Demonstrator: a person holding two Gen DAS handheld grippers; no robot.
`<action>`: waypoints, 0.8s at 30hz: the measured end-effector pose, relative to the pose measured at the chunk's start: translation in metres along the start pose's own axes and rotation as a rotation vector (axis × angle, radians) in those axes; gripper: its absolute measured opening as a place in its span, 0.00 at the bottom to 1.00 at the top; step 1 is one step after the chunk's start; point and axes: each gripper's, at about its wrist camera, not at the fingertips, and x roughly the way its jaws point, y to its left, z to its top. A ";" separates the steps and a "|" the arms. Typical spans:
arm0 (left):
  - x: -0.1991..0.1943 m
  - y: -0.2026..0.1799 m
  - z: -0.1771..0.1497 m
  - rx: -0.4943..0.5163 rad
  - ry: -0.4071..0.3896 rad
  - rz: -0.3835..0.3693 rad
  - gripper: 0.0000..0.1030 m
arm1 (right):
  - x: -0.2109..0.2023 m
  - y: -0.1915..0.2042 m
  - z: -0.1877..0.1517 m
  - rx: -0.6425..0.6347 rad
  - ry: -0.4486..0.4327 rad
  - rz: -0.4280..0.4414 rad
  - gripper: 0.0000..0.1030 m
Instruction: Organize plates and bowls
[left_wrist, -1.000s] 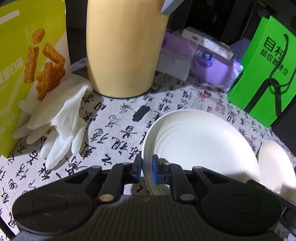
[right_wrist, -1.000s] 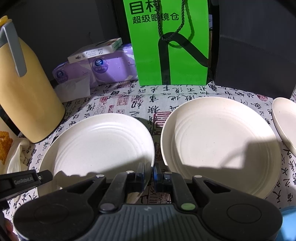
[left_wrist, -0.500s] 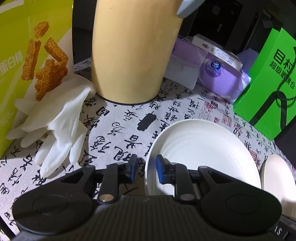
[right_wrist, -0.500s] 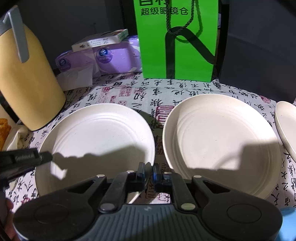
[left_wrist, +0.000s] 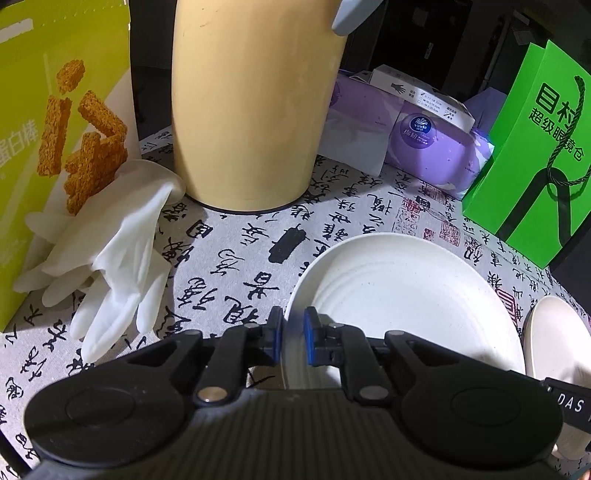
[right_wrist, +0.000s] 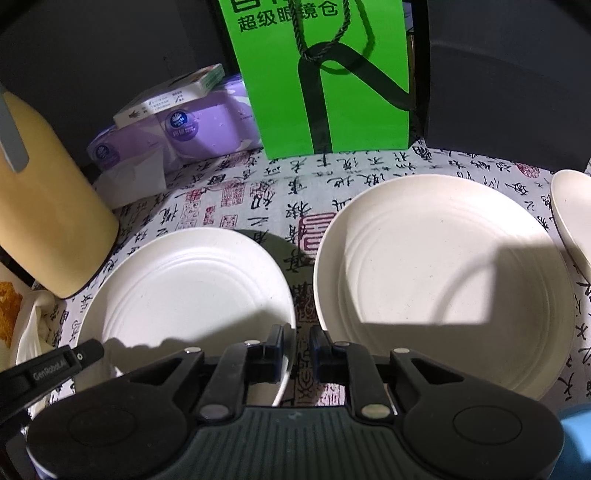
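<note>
Calligraphy-print tablecloth across the whole surface, dark room behind.

Left gripper: jaws nearly together and closing, pinched on the near-left rim of the left plate. Rim fills the narrow gap between the blue pads; rest of that plate spreads ahead and to the right of the jaws. Well ahead of them, yellow jug. Off to their left, white gloves lying against a snack box. Ahead and right, purple tissue packs and green bag.

Right gripper: jaws a little apart and opening, gripping nothing. Near-right edge of the left plate just inside the left pad (touching or not, cannot tell), bare cloth showing in the rest of the gap. Right plate flat on the cloth ahead and to the right of these jaws, its rim just beside the right finger, apart from the left plate. Third dish farther right, cut off by the frame edge.
</note>
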 end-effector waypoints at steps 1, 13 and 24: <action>0.000 0.000 0.000 0.000 0.001 0.000 0.12 | 0.000 0.001 0.000 -0.007 -0.004 0.005 0.11; -0.008 -0.001 0.001 0.015 -0.019 -0.005 0.12 | -0.011 0.008 -0.006 -0.080 -0.072 -0.019 0.05; -0.016 0.000 0.003 0.008 -0.046 -0.008 0.12 | -0.017 0.007 -0.007 -0.081 -0.088 0.005 0.05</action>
